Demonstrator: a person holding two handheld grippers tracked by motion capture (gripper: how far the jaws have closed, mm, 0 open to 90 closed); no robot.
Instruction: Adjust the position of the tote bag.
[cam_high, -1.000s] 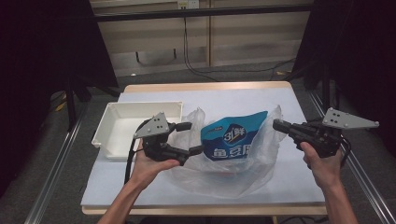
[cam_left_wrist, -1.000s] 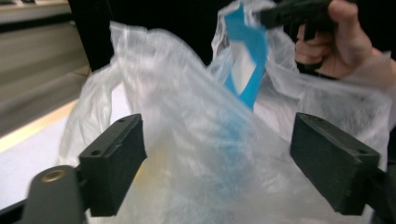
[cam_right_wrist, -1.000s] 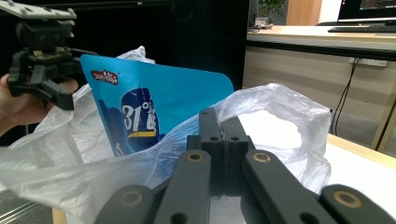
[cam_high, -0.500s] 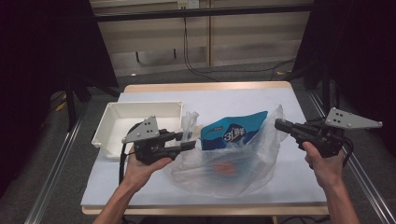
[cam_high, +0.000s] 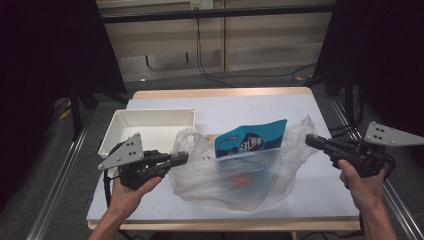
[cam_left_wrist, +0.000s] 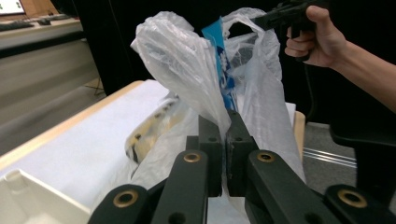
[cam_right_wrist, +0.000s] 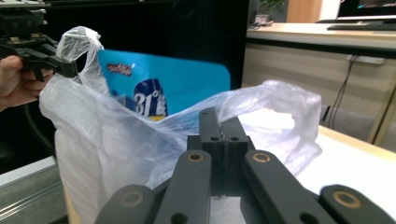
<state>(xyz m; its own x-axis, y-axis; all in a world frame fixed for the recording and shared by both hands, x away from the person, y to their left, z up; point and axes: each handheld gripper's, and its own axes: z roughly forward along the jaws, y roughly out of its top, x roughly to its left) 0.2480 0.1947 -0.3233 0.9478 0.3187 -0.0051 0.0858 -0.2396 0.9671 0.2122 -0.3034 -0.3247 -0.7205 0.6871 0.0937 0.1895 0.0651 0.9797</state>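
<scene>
**Two grippers, one plastic bag, stretched over the desk**

Both tools are clamped on the same clear plastic bag (cam_high: 235, 172). The left gripper (cam_high: 181, 159) has its jaws pinched tight on the bag's handle loop on the left side, and the right gripper (cam_high: 311, 140) has its jaws closed on the opposite edge, near the desk's right edge. You can see the film bunched between the jaws in both gripper views. The bag sits around the middle of the desk, toward the front edge, pulled wide between the two hands.

Sticking up out of the bag is a blue snack pouch (cam_high: 251, 139), standing on edge, and something orange shows blurry through the film lower down.

The desk (cam_high: 250, 107) is covered in a white sheet with a wooden rim showing around it. A white tray (cam_high: 114, 134) sits at the left edge. Behind it there's a pale panelled wall with cables hanging down, and dark curtains on both sides.
</scene>
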